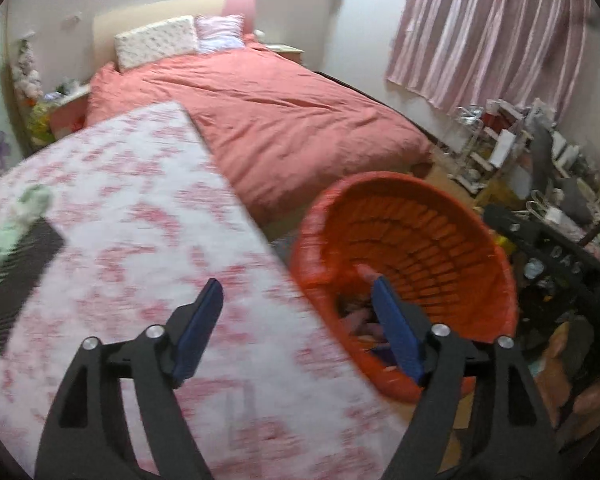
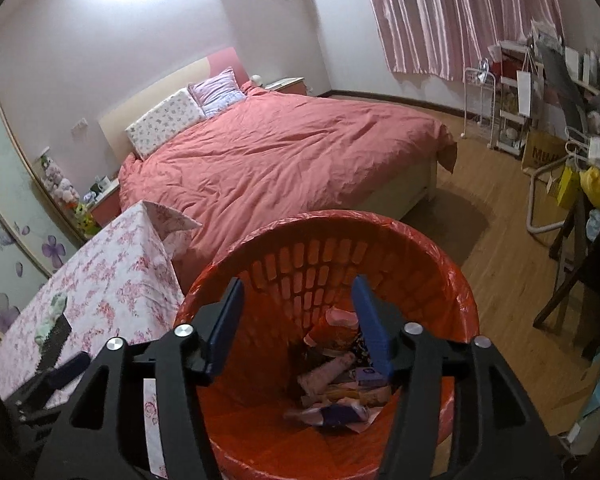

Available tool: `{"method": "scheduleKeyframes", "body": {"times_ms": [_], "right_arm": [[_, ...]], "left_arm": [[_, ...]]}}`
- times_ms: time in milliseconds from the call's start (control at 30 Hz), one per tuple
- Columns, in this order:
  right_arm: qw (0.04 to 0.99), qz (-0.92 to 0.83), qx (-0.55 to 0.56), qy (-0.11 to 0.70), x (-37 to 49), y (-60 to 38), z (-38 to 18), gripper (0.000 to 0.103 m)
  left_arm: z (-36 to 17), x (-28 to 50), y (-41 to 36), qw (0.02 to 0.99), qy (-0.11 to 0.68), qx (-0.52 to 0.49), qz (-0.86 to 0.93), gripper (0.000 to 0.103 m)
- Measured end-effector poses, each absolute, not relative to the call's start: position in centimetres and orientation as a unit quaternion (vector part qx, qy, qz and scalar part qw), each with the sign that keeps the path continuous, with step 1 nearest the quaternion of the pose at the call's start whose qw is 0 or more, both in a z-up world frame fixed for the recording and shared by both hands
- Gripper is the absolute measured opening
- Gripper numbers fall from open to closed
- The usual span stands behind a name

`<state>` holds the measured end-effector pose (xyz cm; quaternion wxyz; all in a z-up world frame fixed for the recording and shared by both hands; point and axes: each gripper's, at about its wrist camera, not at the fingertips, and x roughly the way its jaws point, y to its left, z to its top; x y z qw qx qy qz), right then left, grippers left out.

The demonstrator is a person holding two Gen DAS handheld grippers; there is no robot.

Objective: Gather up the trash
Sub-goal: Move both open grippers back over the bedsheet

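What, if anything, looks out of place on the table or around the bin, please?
A crumpled green wad sits on the table beside a dark mat, not in the bin. The tablecloth corner is flipped up.

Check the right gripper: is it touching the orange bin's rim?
Apart. The right wrist view shows the right gripper open above the orange bin, both fingers clear of the rim.

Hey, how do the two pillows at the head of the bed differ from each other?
The white pillow carries a small scattered floral print, while the lilac pillow shows a soft checked pattern with a frilled edge. The white pillow looks long and flat; the lilac pillow looks squarer and puffier. The white pillow sits nearer the floral table; the lilac one lies beyond it. Both lean against the headboard.
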<state>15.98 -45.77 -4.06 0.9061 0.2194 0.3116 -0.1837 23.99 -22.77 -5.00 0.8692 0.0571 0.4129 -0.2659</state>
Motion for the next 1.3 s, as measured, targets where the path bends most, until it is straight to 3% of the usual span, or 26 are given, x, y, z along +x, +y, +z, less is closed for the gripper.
{"method": "scheduleKeyframes", "body": {"times_ms": [167,867,967,1133,1200,1300], "right_arm": [[0.912,-0.170,0.193,0.318,16.6,-43.4,-3.5,0.060],[0.920,0.016,0.071,0.386,24.6,-22.4,-3.8,0.061],[0.917,0.042,0.060,0.393,26.4,-19.3,-4.2,0.074],[0.914,0.069,0.040,0.399,29.2,-14.9,-4.7,0.084],[0.910,0.075,0.031,0.406,30.5,-13.4,-5.1,0.093],[0.905,0.080,0.018,0.417,32.0,-11.6,-5.7,0.093]], "left_arm": [[-4.6,24.6,-17.2,0.890,0.402,0.064,-0.205,0.087],[-5.0,26.8,8.8,0.917,0.399,0.004,0.019,0.089],[-5.3,27.0,11.3,0.916,0.399,-0.007,0.036,0.090],[-6.0,27.6,14.8,0.915,0.399,-0.029,0.056,0.093],[-6.3,28.0,15.4,0.913,0.403,-0.034,0.059,0.093],[-6.6,28.3,16.5,0.910,0.408,-0.042,0.061,0.093]]}}
